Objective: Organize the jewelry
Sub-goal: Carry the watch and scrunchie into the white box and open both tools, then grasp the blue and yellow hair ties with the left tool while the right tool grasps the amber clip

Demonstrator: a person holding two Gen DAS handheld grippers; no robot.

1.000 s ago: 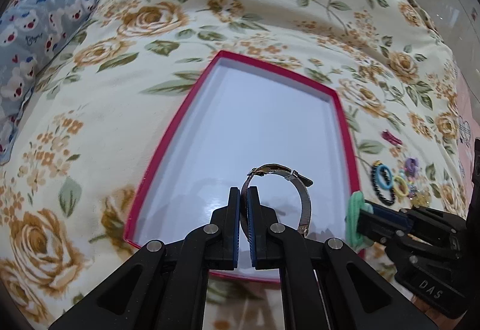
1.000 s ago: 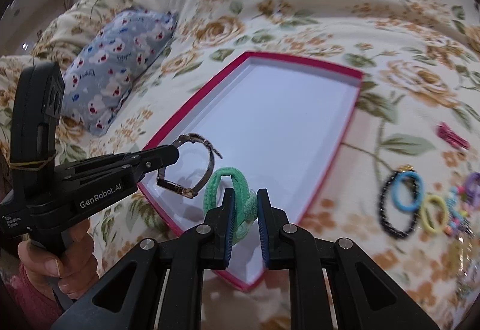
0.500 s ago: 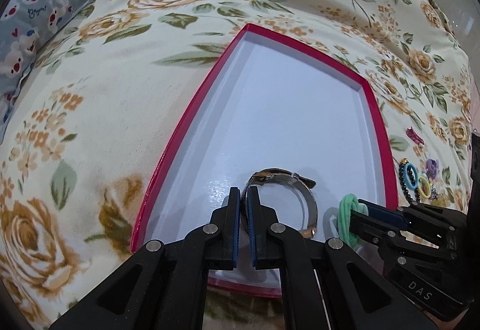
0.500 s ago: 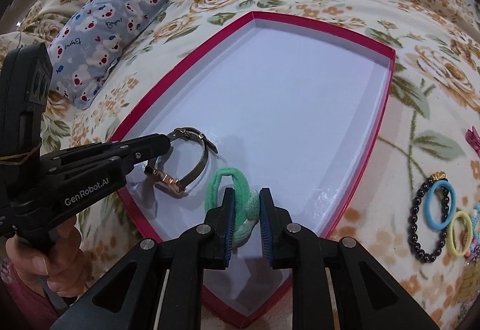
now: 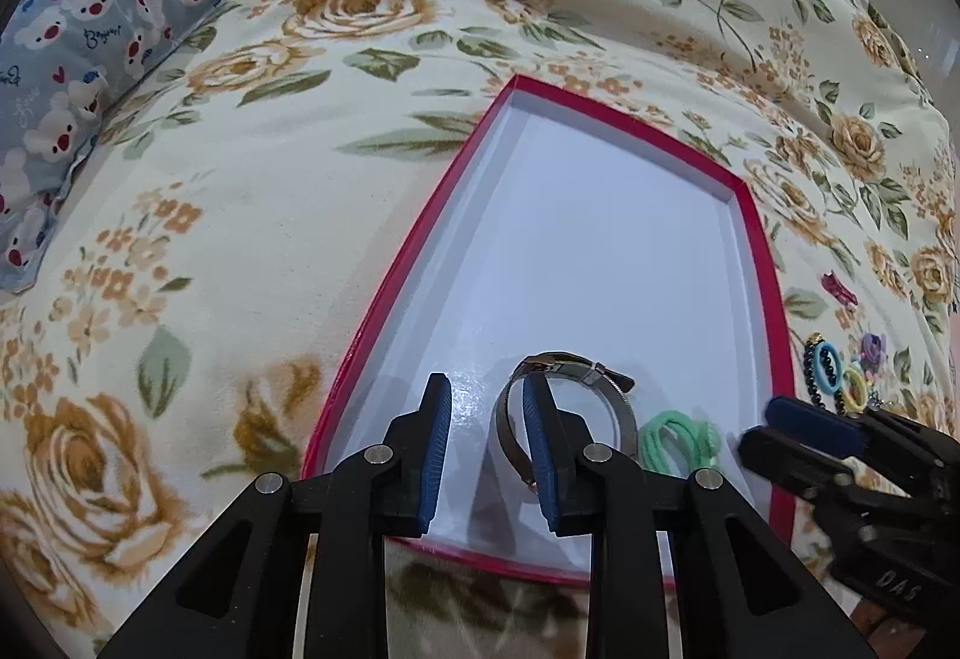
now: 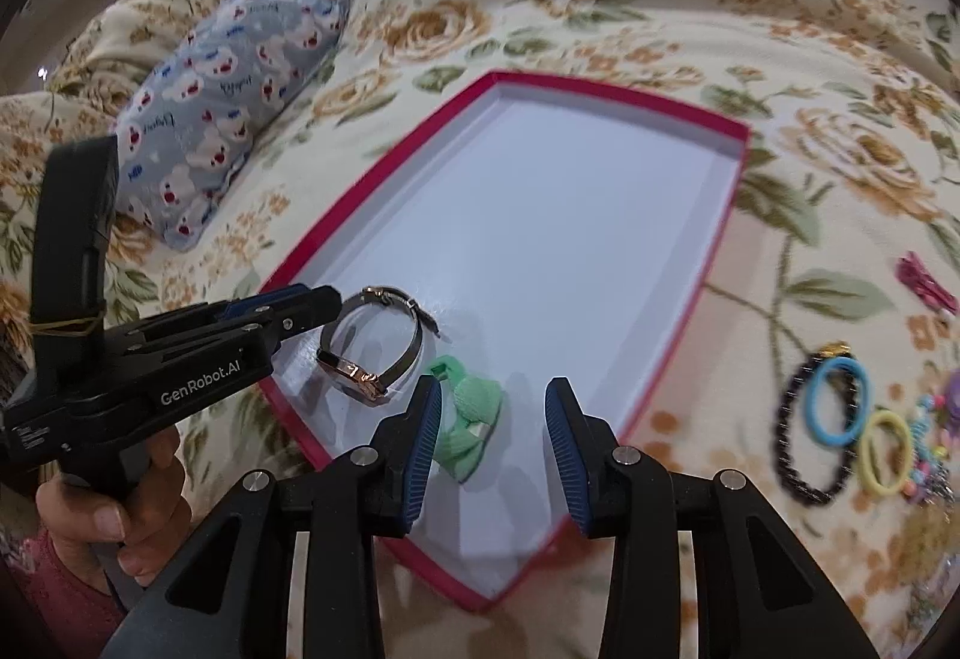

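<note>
A red-rimmed tray with a white floor (image 5: 588, 239) (image 6: 540, 215) lies on a floral bedcover. A metal-band watch (image 5: 570, 407) (image 6: 372, 353) rests in its near corner. My left gripper (image 5: 486, 383) (image 6: 312, 305) is opening. Its right finger stands inside the band's loop, and the pads no longer pinch the band. A green hair tie (image 5: 678, 440) (image 6: 474, 419) lies on the tray floor beside the watch. My right gripper (image 6: 493, 389) (image 5: 780, 431) is opening above it. The tie lies against the left pad, well clear of the right one.
A blue bear-print pillow (image 5: 90, 59) (image 6: 228, 89) lies at the left. Right of the tray lie a black bead bracelet (image 6: 792, 431), blue and yellow hair ties (image 6: 834, 401), small beads and a pink clip (image 6: 924, 287). A person's hand (image 6: 108, 515) holds the left gripper.
Both grippers' jaws have parted. The left has let go of the watch band and the right has let go of the green hair tie; both items now rest in the tray.
</note>
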